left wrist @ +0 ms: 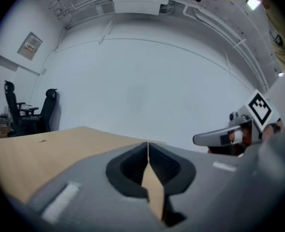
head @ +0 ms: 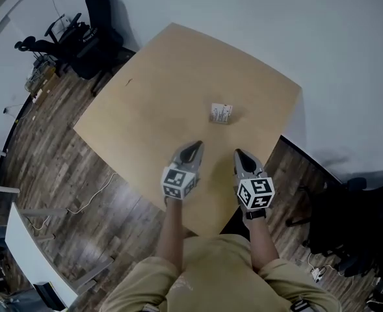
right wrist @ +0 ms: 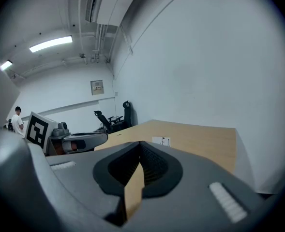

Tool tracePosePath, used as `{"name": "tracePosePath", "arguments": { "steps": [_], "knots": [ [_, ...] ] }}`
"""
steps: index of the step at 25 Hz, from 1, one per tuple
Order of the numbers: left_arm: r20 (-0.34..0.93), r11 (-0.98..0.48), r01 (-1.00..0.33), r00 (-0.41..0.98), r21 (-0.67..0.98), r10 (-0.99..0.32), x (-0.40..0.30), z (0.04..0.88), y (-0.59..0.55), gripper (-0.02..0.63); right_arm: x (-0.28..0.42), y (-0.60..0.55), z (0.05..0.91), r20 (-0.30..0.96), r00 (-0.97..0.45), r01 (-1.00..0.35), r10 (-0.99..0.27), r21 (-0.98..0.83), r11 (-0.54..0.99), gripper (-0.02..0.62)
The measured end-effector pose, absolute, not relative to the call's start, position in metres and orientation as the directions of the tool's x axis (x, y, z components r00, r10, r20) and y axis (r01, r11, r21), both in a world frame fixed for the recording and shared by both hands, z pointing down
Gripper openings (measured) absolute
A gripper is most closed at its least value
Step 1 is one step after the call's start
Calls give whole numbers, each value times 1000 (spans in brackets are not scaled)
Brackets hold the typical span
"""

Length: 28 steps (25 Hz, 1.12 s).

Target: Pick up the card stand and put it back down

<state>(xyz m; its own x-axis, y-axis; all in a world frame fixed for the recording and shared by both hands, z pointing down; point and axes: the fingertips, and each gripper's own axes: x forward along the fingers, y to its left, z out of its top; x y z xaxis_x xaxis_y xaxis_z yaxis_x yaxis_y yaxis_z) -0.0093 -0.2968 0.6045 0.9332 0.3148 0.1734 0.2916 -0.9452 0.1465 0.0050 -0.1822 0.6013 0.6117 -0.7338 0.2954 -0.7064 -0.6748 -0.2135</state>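
Grey moulded plastic, two jaws pressed flat together: on the left hand-held gripper (left wrist: 147,148) the tips meet in one thin seam with nothing caught between them. Behind the tips, black ribbed pads curve back into a dark hollow shaped like a teardrop. The right hand-held gripper (right wrist: 141,148) is the same, jaws together and empty, with the same matte grey shell and ridged black lining. Each one carries a white cube (head: 178,182) printed with black square markers, sitting just ahead of the person's wrist.

Both are held side by side over the near part of the counter (head: 145,96), which is a smooth, pale tan wood top, roughly square with rounded corners. Ahead of them, clear of both and a little closer to the right one, is the card stand (head: 222,113). It is a small white rectangle with faint print, alone on the bare wood and untouched.

Beyond the counter lies a floor (head: 54,155) of dark, streaky wooden planks. Black office chairs (head: 90,34) are parked at the far corner against a plain white wall. At the bottom of the head view there are tan fabric sleeves (head: 171,265).
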Motion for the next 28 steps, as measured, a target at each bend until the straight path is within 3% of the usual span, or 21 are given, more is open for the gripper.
{"name": "tracePosePath", "arguments": {
  "steps": [2, 8, 23, 28],
  "knots": [
    [214, -941, 302, 919, 153, 330, 14, 631, -302, 10, 28, -185, 621, 318, 593, -707, -740, -233, -668, 3],
    [325, -922, 356, 863, 155, 387, 85, 702, -319, 99, 86, -198, 677, 373, 509, -719, -776, -311, -622, 3],
    [534, -697, 716, 576, 35, 619, 215, 816, -301, 352, 167, -221, 742, 319, 497, -665, -807, -458, -590, 3],
    [555, -629, 776, 507, 37, 659, 225, 838, -281, 326, 171, -221, 752, 294, 490, -636, -821, -523, -567, 3]
  ]
}}
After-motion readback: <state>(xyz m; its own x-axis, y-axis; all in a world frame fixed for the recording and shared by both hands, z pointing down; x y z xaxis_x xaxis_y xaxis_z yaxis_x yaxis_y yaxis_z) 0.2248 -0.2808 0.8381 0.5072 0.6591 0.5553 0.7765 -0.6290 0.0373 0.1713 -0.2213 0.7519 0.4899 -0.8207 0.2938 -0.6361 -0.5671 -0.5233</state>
